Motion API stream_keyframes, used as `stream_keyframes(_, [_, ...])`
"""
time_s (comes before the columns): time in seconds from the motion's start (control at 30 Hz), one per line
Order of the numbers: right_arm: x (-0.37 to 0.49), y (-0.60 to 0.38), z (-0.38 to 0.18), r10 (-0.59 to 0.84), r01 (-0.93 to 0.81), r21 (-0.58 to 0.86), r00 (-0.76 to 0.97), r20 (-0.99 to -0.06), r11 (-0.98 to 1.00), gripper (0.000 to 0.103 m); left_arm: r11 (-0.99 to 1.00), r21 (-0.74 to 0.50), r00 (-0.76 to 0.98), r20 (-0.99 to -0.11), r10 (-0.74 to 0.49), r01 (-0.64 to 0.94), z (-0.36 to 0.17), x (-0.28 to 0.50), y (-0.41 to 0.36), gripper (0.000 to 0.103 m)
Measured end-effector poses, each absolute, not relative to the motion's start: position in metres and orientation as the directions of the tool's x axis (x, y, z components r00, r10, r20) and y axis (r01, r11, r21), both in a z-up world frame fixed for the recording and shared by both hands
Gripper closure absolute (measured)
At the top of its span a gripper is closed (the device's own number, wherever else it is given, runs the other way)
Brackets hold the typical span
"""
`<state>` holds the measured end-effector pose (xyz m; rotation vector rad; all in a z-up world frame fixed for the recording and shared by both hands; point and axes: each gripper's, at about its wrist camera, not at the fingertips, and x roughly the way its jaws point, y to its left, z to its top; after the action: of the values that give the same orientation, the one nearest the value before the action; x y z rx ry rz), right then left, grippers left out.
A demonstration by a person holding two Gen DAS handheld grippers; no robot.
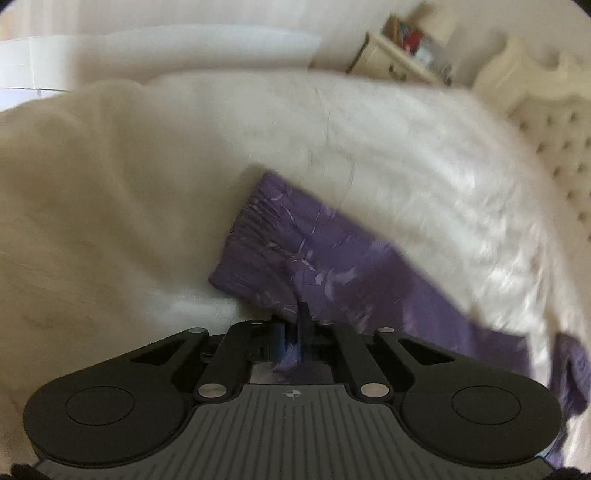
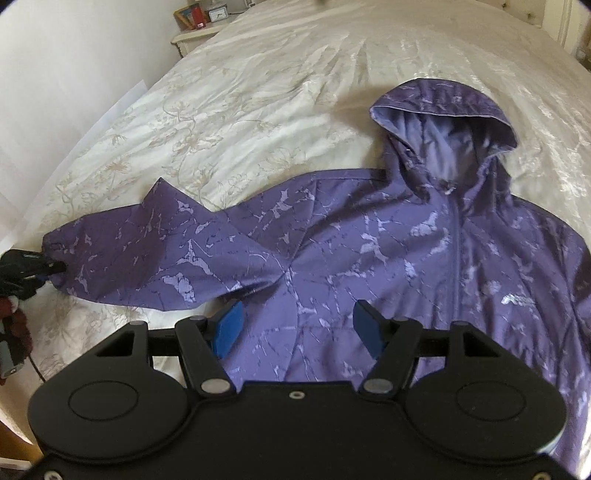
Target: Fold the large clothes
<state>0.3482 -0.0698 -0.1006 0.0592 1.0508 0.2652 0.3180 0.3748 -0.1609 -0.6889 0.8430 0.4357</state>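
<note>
We've got the purple hooded jacket [image 2: 388,236] spread front-up on the bed [image 2: 240,92], hood [image 2: 443,118] toward the headboard [image 1: 554,147], zip running down the middle. Left gripper [image 1: 295,325] is clamped tight on the sleeve cuff [image 1: 258,236] (gathered elastic end, w/ fabric bunched btwn the pads). Right gripper [image 2: 295,325] hovers over the jacket's body just below the armpit, jaws wide apart, holding nothing. Fabric looks thin, slick, floppy, so we'd reckon it slides easily; best grabbed at cuff, hem or shoulder seam. Bedspread under the jacket is cream, floral, rumpled and soft. Beyond the jacket's hood, a nightstand [image 2: 192,37] w/ small clock [image 2: 218,14] stands by the wall.
</note>
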Motion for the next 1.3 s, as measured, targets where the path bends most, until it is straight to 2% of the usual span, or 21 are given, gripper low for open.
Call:
stream_keyframes(0.07, [0.356,-0.065,-0.107,0.266,-0.208,0.189,0.457,-0.849,0.960,0.048,0.728,-0.388,0.645,-0.759,0.096,-0.565,-0.143,0.314,0.370,0.098])
stream_keyframes(0.2, [0.371,-0.056,-0.120,0.281,-0.224,0.198,0.446,-0.850,0.954,0.054,0.806,-0.374,0.725,-0.683,0.095,-0.458,-0.094,0.306,0.350,0.098])
stream_keyframes(0.27, [0.378,-0.052,-0.127,0.298,-0.227,0.215,0.444,-0.845,0.950,0.062,0.841,-0.361,0.765,-0.638,0.093,-0.403,-0.065,0.302,0.339,0.098])
stream_keyframes(0.43, [0.392,-0.041,-0.146,0.335,-0.236,0.252,0.445,-0.831,0.939,0.076,0.878,-0.387,0.853,-0.520,0.045,-0.282,-0.010,0.295,0.316,0.098])
stream_keyframes(0.63, [0.414,-0.018,-0.181,0.351,-0.240,0.273,0.400,-0.847,0.932,0.077,0.907,-0.389,0.902,-0.431,-0.027,-0.159,0.025,0.301,0.280,0.098])
stream_keyframes(0.87, [0.436,-0.012,-0.216,0.394,-0.260,0.323,0.298,-0.869,0.910,0.077,0.931,-0.363,0.908,-0.398,-0.135,-0.021,0.032,0.305,0.216,0.098])
stream_keyframes(1.0, [0.438,-0.030,-0.205,0.458,-0.295,0.379,0.280,-0.843,0.877,0.077,0.941,-0.333,0.908,-0.374,-0.192,0.061,0.036,0.318,0.173,0.098])
stream_keyframes(1.13, [0.418,-0.077,-0.175,0.496,-0.243,0.433,0.365,-0.788,0.868,0.074,0.922,-0.355,0.885,-0.366,-0.288,0.153,0.032,0.326,0.127,0.098])
stream_keyframes(1.3, [0.390,-0.150,-0.158,0.452,-0.160,0.425,0.404,-0.795,0.891,0.074,0.885,-0.390,0.827,-0.387,-0.408,0.255,0.006,0.334,0.069,0.098])
